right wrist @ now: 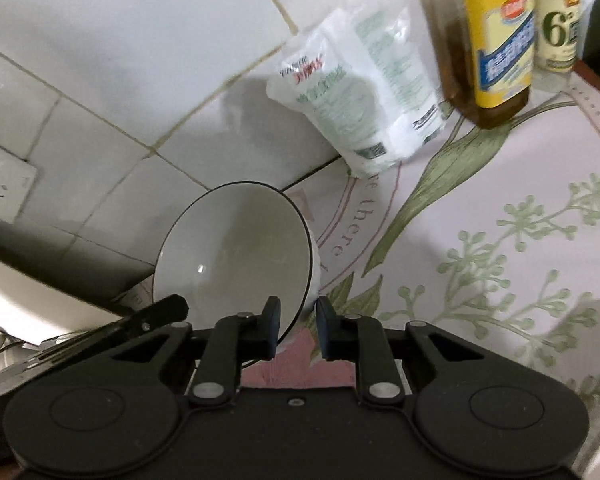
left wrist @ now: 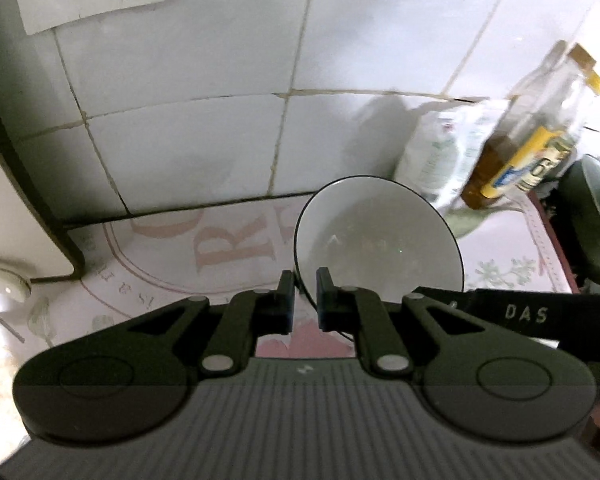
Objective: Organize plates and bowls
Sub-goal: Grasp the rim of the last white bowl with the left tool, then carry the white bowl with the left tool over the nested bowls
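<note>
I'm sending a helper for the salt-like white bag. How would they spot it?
Look along the tiled wall where it meets the floral tablecloth. The white plastic bag leans on the wall just left of the yellow-labelled oil bottle; it alone is soft, with pale green print.

White bowl (left wrist: 380,232), thin black rim

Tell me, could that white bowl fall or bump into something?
Maybe. Both the left gripper and the right gripper pinch only the thin rim of the bowl, on opposite sides, so it might slip and drop onto the flowery tablecloth. It also looks tilted close to the tiled wall, with a white bag and an oil bottle nearby to bump.
</note>
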`<state>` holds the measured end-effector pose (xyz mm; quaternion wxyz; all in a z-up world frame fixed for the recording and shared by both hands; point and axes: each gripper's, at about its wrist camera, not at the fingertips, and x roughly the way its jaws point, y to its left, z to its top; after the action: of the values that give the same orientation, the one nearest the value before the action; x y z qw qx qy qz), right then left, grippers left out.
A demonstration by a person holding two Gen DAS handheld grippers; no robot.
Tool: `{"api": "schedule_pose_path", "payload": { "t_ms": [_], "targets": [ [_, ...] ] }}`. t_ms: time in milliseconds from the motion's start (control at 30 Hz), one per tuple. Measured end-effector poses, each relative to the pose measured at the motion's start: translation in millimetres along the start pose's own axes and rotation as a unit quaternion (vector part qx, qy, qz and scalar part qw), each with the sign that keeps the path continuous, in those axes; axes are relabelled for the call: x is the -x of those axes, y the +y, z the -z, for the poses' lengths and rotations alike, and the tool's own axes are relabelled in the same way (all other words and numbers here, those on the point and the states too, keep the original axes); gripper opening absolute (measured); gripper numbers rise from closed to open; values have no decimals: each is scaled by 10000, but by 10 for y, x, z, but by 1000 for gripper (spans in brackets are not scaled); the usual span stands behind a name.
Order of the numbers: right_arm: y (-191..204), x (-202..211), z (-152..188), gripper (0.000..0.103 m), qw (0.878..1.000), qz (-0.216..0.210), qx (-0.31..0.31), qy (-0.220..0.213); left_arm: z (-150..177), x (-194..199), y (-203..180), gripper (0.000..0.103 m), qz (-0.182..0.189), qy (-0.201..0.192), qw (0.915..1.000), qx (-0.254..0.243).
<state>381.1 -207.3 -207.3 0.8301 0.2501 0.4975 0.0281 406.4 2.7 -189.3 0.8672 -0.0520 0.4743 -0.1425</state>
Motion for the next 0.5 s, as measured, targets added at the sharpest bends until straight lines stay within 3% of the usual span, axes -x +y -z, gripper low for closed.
{"api": "schedule_pose_path", "payload": {
  "t_ms": [500],
  "targets": [
    [4, 1058, 302, 23, 9995, 241, 169, -114, 204, 828, -558, 10, 308, -201, 9984, -425]
  ]
}}
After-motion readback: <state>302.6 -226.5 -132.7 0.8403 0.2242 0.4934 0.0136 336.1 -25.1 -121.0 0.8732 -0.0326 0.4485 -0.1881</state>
